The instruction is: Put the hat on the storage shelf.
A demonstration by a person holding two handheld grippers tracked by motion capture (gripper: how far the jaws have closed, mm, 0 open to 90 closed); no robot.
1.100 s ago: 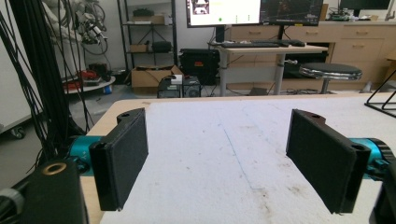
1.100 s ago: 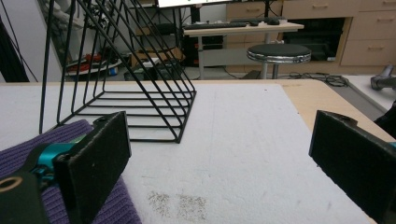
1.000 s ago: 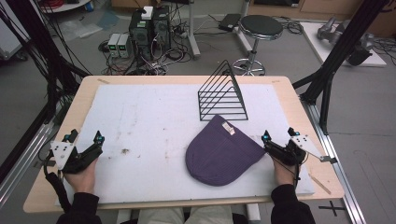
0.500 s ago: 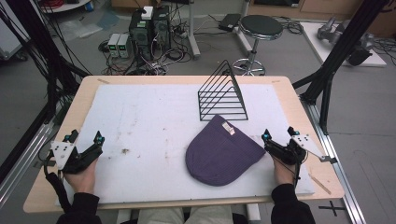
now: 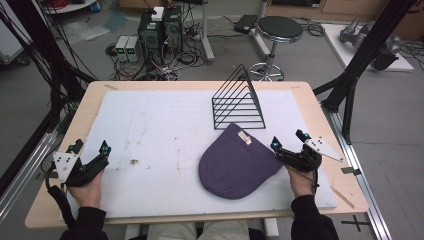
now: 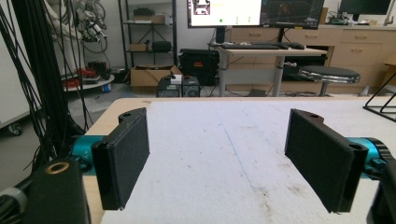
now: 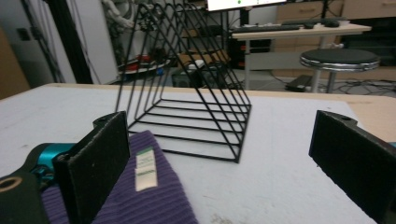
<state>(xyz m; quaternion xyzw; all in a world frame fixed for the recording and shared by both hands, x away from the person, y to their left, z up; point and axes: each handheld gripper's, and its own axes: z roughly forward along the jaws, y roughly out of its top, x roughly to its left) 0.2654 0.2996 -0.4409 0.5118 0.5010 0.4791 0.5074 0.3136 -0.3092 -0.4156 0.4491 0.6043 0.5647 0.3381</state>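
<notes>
**Ana:** Two tongs are resting at the near corners in the high view: left tongs (image 5: 90, 148) jaws apart and holding nothing, right tongs (image 5: 286, 141) jaws apart just beside the purple beanie (image 5: 235, 162), which is lying flat on the tabletop (image 5: 150, 125), its folded edge toward the wire rack (image 5: 237, 100).

**Ben:** Left gripper view is showing foam-faced pads (image 6: 123, 154) spread wide over bare white felt.

**Ana:** Right gripper view is catching ribbed knit and a white label (image 7: 144, 168) by the left pad. I'd be sliding one pad under the soft brim, pinching a single layer near that label; the limp fabric will sag, and I'd be keeping clear of the stiff, thin wires.
</notes>
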